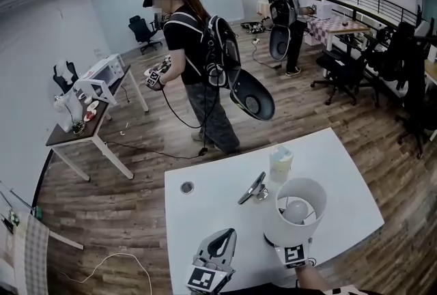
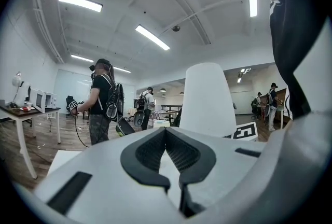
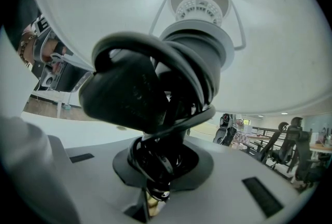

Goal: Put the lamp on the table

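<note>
Two-handed at the near edge of the white table (image 1: pixel 341 171): clamps the right gripper's (image 3: pixel 155 186) jaws on the black cord (image 3: pixel 140 93) wound round the lamp's (image 1: pixel 297 199) stem, holding the lamp upright over the tabletop, shade mouth up, near a pale cup (image 1: pixel 280 162) and a metal tool (image 1: pixel 251 188). Holds the left gripper (image 1: pixel 222 237) alongside, jaws together, empty.

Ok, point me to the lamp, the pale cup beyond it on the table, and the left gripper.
lamp (image 1: pixel 281 227): head view, on the white shade's outer wall.
pale cup (image 1: pixel 280 165): head view, on its side wall.
left gripper (image 1: pixel 229 235): head view, between its jaw tips.
</note>
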### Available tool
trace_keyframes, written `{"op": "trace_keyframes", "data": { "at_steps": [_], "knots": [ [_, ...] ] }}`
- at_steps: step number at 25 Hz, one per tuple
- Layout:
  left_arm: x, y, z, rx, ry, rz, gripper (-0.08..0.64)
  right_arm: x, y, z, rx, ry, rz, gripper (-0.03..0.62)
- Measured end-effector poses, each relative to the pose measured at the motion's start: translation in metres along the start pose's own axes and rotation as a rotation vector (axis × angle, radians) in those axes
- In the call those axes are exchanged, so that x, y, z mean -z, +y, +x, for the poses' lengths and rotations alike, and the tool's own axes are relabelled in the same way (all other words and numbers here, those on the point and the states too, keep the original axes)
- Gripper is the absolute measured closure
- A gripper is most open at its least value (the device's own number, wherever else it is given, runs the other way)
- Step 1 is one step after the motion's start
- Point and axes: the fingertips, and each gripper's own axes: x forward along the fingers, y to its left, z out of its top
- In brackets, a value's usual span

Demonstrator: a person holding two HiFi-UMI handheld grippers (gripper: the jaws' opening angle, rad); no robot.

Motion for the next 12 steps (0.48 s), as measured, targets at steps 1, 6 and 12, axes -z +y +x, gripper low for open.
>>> {"op": "trace_keyframes", "data": {
  "at_steps": [1, 6, 12],
  "knots": [
    [0.0, -0.001, 0.0, 0.003, -0.001, 0.0, 0.557, 0.001, 0.0, 0.001, 0.0, -0.016, -0.017, 0.543],
    [0.0, -0.008, 0.0, 0.019, -0.005, -0.01, 0.557, -0.002, -0.002, 0.006, -0.003, -0.069, -0.071, 0.541],
    [-0.004, -0.01, -0.003, 0.037, -0.017, -0.018, 0.557, 0.002, 0.001, 0.008, -0.022, -0.051, -0.045, 0.53]
  ]
}}
